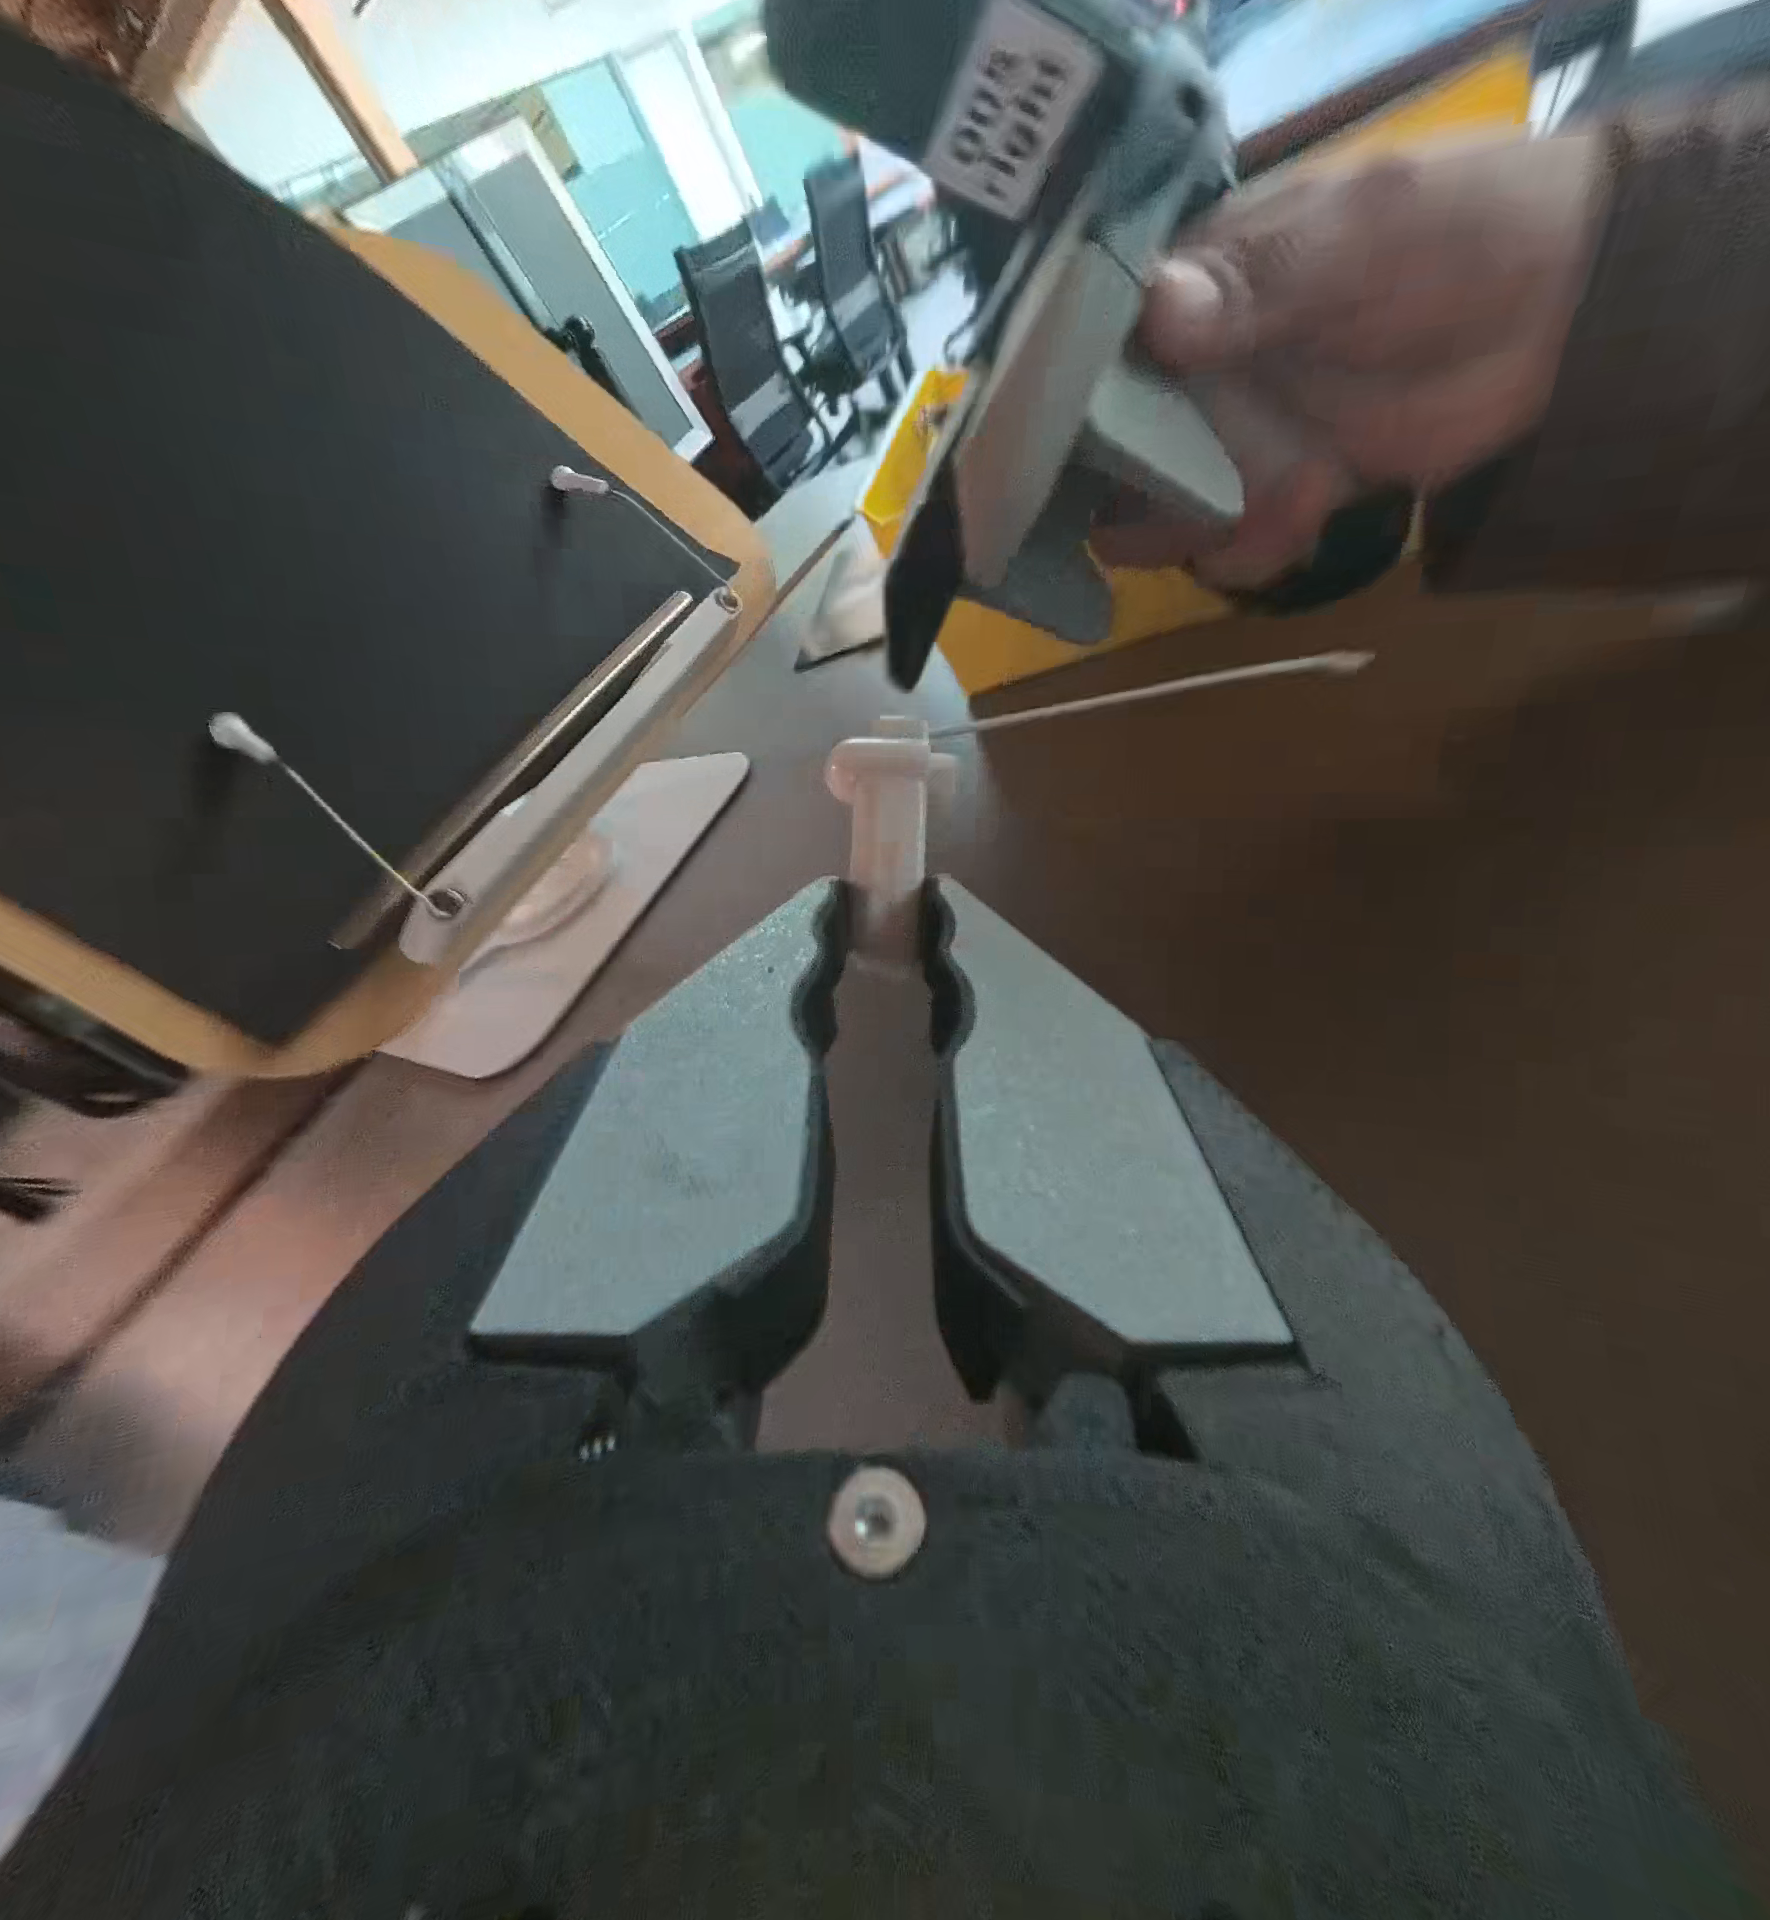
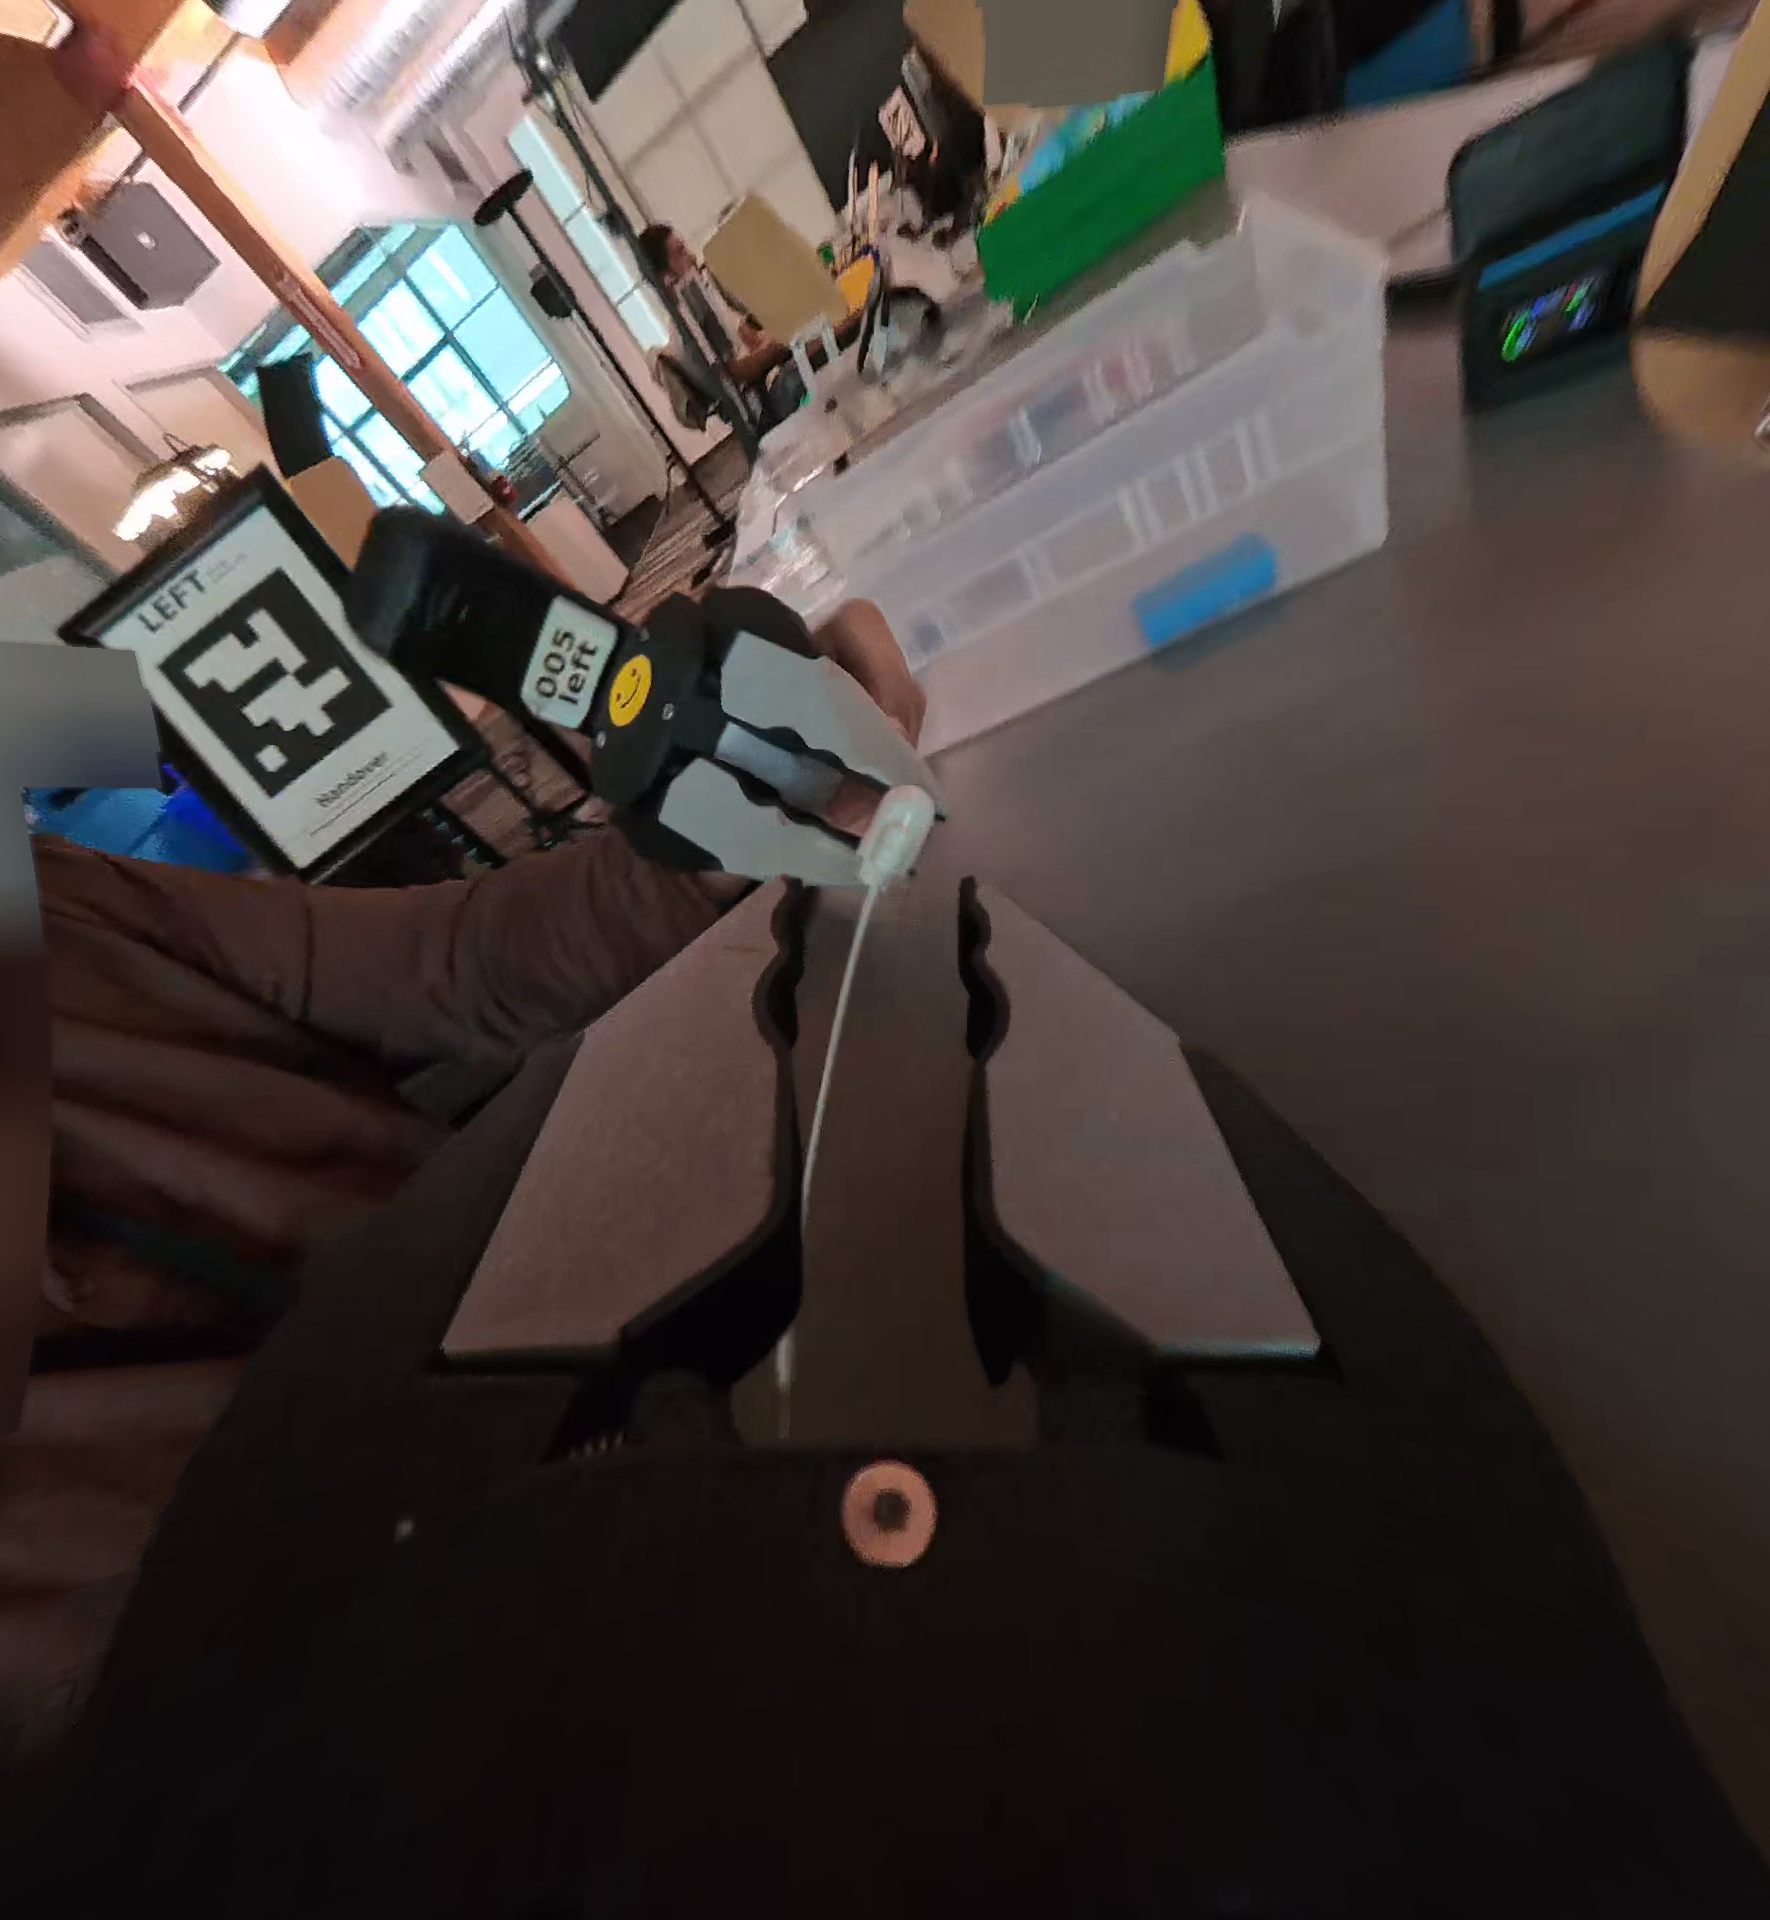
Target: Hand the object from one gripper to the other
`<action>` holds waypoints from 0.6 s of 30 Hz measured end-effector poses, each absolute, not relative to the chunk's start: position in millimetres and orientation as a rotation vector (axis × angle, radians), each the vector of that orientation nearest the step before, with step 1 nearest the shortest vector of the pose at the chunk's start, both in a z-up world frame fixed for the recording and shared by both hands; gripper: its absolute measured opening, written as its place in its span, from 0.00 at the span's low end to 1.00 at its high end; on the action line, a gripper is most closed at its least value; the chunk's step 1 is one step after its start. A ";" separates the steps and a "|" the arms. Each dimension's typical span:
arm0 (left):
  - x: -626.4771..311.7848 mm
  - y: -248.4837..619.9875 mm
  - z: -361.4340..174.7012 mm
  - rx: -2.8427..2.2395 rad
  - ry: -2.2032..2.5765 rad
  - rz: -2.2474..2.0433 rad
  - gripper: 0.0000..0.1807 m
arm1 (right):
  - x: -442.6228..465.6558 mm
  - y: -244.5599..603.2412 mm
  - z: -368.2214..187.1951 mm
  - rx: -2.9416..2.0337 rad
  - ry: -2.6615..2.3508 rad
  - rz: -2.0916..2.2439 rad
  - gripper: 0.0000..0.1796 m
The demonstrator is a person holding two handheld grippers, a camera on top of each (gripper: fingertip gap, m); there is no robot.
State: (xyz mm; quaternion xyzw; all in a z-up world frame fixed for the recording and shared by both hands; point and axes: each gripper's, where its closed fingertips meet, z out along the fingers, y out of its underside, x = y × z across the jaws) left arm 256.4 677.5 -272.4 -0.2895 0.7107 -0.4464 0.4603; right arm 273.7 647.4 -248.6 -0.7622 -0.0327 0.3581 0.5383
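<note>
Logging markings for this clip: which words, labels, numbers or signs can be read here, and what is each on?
I do not copy writing, so here is where it sits:
Framed sign: legible words, plus a square code pattern.
White label on the left gripper: legible short print.
Grey label on the right gripper: blurred.
Dark pouch: emblem blurred.
</note>
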 end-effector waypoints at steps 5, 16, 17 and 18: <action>246.8 667.4 -253.2 -0.926 1.688 -1.701 0.05 | 275.6 646.4 -238.1 -1.762 -0.196 0.672 0.17; 215.5 628.1 -242.6 -1.061 1.769 -2.509 0.06 | 213.8 651.5 -249.6 -1.748 -0.581 0.460 0.30; 211.5 624.4 -241.5 -1.060 1.781 -2.580 0.06 | 210.9 650.6 -247.8 -1.734 -0.588 0.479 0.29; 208.2 621.2 -240.7 -1.057 1.791 -2.636 0.06 | 207.5 648.6 -245.5 -1.716 -0.599 0.505 0.27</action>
